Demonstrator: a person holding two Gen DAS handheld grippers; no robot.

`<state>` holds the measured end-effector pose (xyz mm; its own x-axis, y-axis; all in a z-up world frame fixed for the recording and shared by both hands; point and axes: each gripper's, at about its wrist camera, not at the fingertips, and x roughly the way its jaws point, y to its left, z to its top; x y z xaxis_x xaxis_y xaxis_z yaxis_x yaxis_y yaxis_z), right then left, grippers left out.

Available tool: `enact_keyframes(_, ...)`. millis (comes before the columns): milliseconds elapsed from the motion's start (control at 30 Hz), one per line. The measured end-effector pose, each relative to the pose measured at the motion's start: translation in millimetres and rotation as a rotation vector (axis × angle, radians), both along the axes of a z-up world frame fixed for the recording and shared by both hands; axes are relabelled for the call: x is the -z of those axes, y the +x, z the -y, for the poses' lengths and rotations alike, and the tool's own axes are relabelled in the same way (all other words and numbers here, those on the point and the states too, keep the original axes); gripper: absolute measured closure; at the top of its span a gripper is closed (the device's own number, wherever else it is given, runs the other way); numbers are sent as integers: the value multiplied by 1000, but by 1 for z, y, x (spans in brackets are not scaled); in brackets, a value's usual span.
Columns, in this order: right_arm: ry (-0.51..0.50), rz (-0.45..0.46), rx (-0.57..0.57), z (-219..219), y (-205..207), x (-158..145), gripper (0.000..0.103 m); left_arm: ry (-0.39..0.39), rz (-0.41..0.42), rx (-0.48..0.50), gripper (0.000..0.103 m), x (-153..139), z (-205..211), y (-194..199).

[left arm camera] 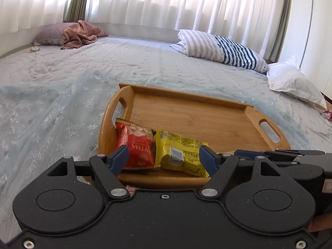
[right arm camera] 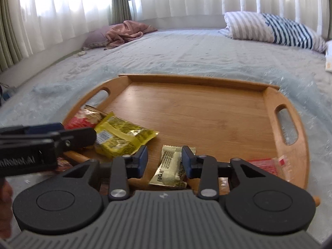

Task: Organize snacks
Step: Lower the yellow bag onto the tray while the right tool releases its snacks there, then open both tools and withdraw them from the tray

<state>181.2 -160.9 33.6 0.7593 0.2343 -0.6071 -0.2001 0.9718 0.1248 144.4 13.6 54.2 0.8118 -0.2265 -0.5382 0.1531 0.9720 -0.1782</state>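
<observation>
Both grippers: black bodies, blue jaws, silver pivot screws, right one's housing grey-ribbed

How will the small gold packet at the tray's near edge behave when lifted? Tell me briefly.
The gold packet looks crinkled and thin-foiled, so it will probably flex rather than stay stiff. It is small and flat, so likely light. Its glossy wrapper may slip on the smooth wooden tray if pushed.

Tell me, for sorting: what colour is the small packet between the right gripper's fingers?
Pale gold small packet with dark print; clearest in the right wrist view.
</observation>
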Motion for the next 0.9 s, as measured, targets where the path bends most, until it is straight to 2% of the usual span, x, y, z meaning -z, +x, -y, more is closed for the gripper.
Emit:
enact_keyframes(133, -50, 30, 34, 0, -6, -4, 58, -17, -9, -11, 30, 1, -4, -6)
enact_keyframes(200, -46, 55, 49, 2, -11, -10, 52, -9, -7, -18, 30, 0, -6, -10)
enact_keyframes(233, -43, 65, 53, 3, -15, -13, 44, -7, -5, -21, 30, -1, -7, -12)
enact_keyframes(367, -64, 107, 62, 4, -29, -25, 31, -21, -8, -26, 30, -3, -10, -18)
enact_keyframes(567, -82, 140, 92, 7, -48, -36, 14, -19, -4, -27, 21, -7, -8, -31)
enact_keyframes(700, -101, 144, 120, 9, -59, -37, 11, -12, -9, -24, 16, -10, -6, -39)
enact_keyframes(833, -100, 139, 137, 13, -71, -35, 0, -7, -13, -20, 10, -12, -5, -47)
enact_keyframes(900, -101, 139, 137, 14, -77, -34, 0, 0, -10, -23, 9, -12, -4, -52)
